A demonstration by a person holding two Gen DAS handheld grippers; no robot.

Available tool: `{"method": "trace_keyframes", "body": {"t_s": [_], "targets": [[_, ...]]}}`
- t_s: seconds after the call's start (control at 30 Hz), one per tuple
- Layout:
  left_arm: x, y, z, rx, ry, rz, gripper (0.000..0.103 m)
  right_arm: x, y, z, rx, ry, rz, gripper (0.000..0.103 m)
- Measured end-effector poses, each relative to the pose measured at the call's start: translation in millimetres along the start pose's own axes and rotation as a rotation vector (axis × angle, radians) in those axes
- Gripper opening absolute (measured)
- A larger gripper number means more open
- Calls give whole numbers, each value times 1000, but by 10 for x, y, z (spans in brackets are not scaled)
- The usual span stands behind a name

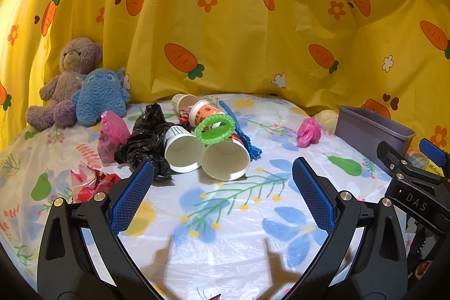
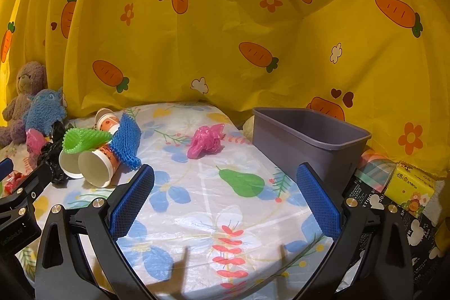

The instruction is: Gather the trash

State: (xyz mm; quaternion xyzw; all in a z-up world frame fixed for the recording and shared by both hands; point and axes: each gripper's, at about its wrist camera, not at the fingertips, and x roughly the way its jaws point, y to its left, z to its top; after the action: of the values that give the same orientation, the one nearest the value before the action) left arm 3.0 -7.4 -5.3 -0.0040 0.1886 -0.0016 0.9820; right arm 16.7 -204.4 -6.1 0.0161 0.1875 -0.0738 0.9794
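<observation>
We hover both grippers, left (image 1: 222, 176) and right (image 2: 225, 182), jaws apart and empty, over a flowered plastic tablecloth (image 1: 225, 229). Nothing seems collected yet: cups (image 1: 225, 162), a black bag (image 1: 146, 139) and a pink wad (image 2: 206, 141) await the grey bin (image 2: 309, 137) before a carrot-print curtain (image 2: 225, 18).

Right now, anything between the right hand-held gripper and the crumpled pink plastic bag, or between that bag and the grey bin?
Nothing visible. The open right hand-held gripper faces bare floral tablecloth up to the crumpled pink plastic bag. The stretch from the bag to the grey plastic bin is also bare cloth.
</observation>
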Motion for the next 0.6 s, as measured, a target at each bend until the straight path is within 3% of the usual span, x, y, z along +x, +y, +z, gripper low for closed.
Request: {"method": "trace_keyframes", "body": {"t_s": [0.6], "targets": [[15,-26,-6,-1,5,-5,98,-8,0,2,-2,-3,-2,98]]}}
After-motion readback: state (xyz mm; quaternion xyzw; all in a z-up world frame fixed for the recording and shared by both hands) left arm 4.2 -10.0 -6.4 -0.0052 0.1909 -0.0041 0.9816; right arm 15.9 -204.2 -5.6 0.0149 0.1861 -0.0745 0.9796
